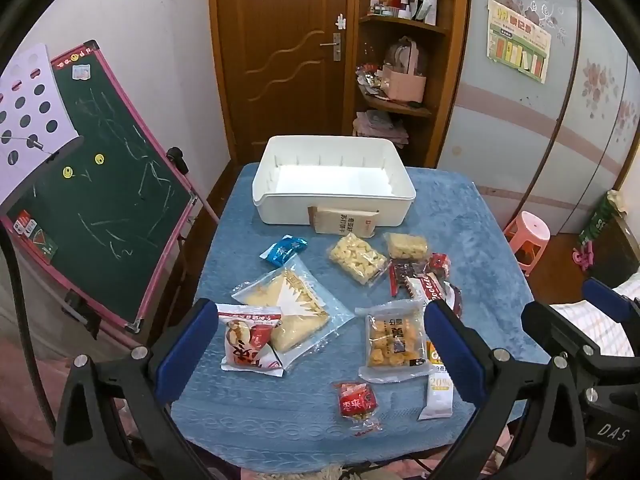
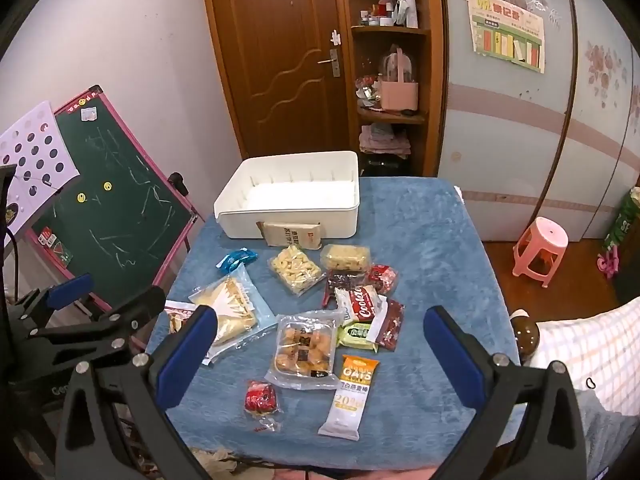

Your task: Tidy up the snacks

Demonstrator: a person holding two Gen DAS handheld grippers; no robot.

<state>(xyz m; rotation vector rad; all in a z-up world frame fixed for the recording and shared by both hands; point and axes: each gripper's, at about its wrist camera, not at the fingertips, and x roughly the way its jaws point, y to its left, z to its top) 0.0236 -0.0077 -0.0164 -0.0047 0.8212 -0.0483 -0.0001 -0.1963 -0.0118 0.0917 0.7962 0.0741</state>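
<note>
An empty white bin [image 1: 334,179] [image 2: 294,200] stands at the far side of the blue-covered table [image 1: 460,216] [image 2: 432,264]. A brown cracker pack [image 1: 344,221] [image 2: 294,234] leans on its front wall. Several snack packs lie scattered in front: a clear triangle pack [image 1: 294,310] [image 2: 230,310], a pastry pack [image 1: 394,342] [image 2: 306,350], a red candy [image 1: 356,398] [image 2: 261,398], an oats bar [image 2: 352,394]. My left gripper [image 1: 320,354] and right gripper [image 2: 320,354] are both open and empty, held above the near table edge.
A green chalkboard easel [image 1: 100,200] [image 2: 116,208] stands left of the table. A pink stool [image 1: 528,236] [image 2: 540,246] sits on the floor at right. A wooden door and shelf are behind the table.
</note>
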